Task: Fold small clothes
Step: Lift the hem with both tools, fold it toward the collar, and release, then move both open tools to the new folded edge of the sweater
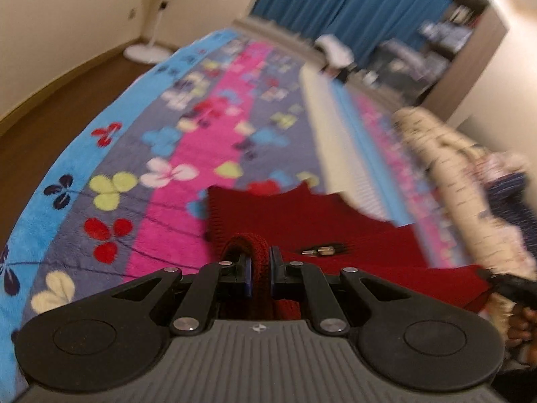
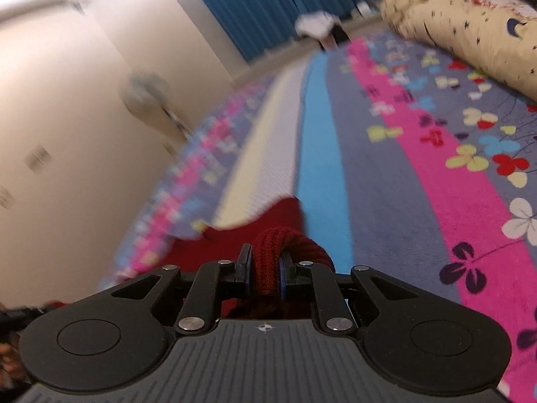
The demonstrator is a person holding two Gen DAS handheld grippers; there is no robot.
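Note:
A dark red knitted garment (image 1: 302, 221) lies on a flowered blanket (image 1: 141, 154) on a bed. My left gripper (image 1: 261, 268) is shut on a ribbed edge of the garment, bunched between its jaws. A small metal zip pull (image 1: 322, 252) shows on the cloth just ahead. In the right wrist view my right gripper (image 2: 265, 270) is shut on another ribbed edge of the same red garment (image 2: 278, 218), held a little above the blanket (image 2: 419, 174). The right gripper's tip shows at the right edge of the left wrist view (image 1: 510, 283).
A cream patterned quilt (image 2: 470, 23) is heaped on the bed's far side, also seen in the left wrist view (image 1: 446, 168). A standing fan (image 1: 147, 50) is on the floor by the wall. Blue curtains (image 1: 352, 3) hang behind the bed.

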